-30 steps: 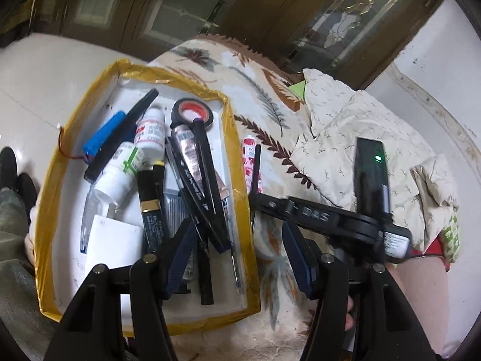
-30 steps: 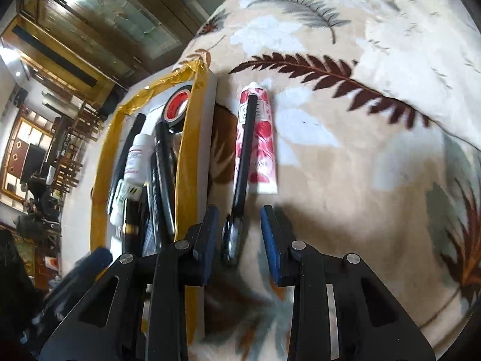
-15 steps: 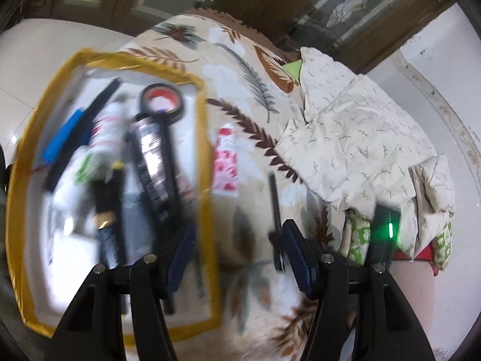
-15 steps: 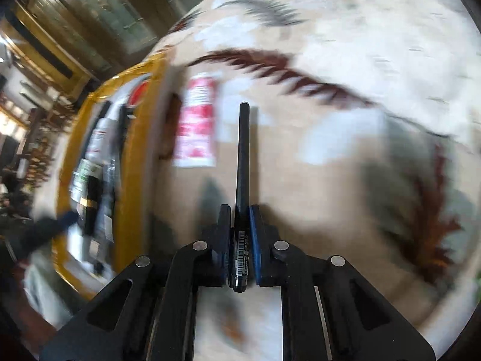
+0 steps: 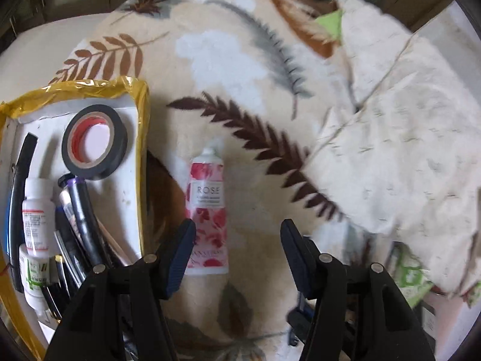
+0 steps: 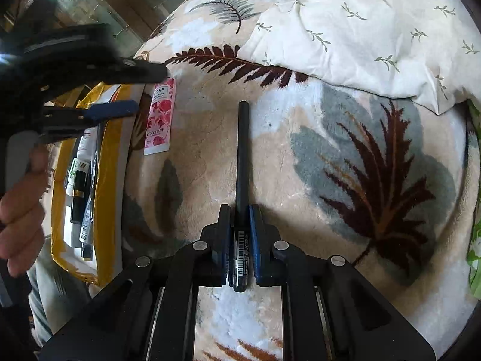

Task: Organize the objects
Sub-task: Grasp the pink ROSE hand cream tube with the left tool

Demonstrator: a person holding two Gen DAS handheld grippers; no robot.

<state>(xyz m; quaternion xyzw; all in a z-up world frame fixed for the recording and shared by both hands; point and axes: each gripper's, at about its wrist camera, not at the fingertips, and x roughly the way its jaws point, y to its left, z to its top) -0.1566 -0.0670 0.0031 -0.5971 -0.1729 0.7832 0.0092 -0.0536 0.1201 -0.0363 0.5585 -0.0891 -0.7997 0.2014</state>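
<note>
Both views look steeply down from close above a leaf-patterned blanket (image 5: 240, 69). The left wrist camera looks along its hand-held gripper (image 5: 237, 248), with a yellow-edged tray (image 5: 141, 138) at its left. The right wrist camera sits further right; both views share the pink rose tube (image 5: 206, 210) and tray edge.

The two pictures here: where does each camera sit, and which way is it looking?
Left wrist view: on the left gripper, looking steeply down at the rose tube beside the yellow tray; its open fingers show.
Right wrist view: on the right gripper, looking down along the black pen it clamps; a hand shows at left.
Shared: tube, tray, leaf blanket.
</note>
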